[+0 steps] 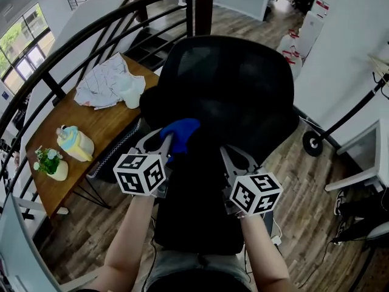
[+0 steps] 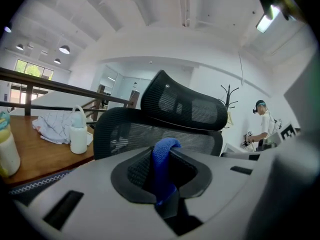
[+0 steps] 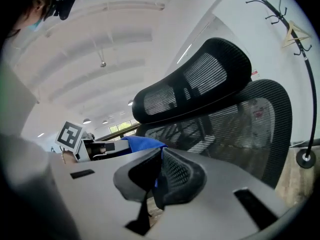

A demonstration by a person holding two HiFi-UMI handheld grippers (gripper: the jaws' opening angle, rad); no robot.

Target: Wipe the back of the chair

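1. Progress: the blue cloth (image 2: 165,146) is in hand and brought up to the chair (image 1: 243,96). Nothing on the black mesh back tells wiped from unwiped. My reading is an early stage, with most or all of the back left to do.
2. Contact: from the head view the cloth overlaps the lower back of the chair. From the left gripper view the mesh sits just beyond it. I cannot tell whether they touch.
3. Left gripper (image 2: 160,169): jaws clamped on the cloth, a fold standing up above the tips.
4. Right gripper (image 3: 159,171): jaws together with nothing of its own between them. The blue behind them is the cloth in the other gripper.
5. Pose: both forearms come up from the bottom of the head view, side by side. Both grippers point forward at the chair back, the left slightly ahead, with the marker cubes facing up.
6. Surroundings: a wooden table (image 1: 103,126) stands left of the chair, well apart from the grippers.
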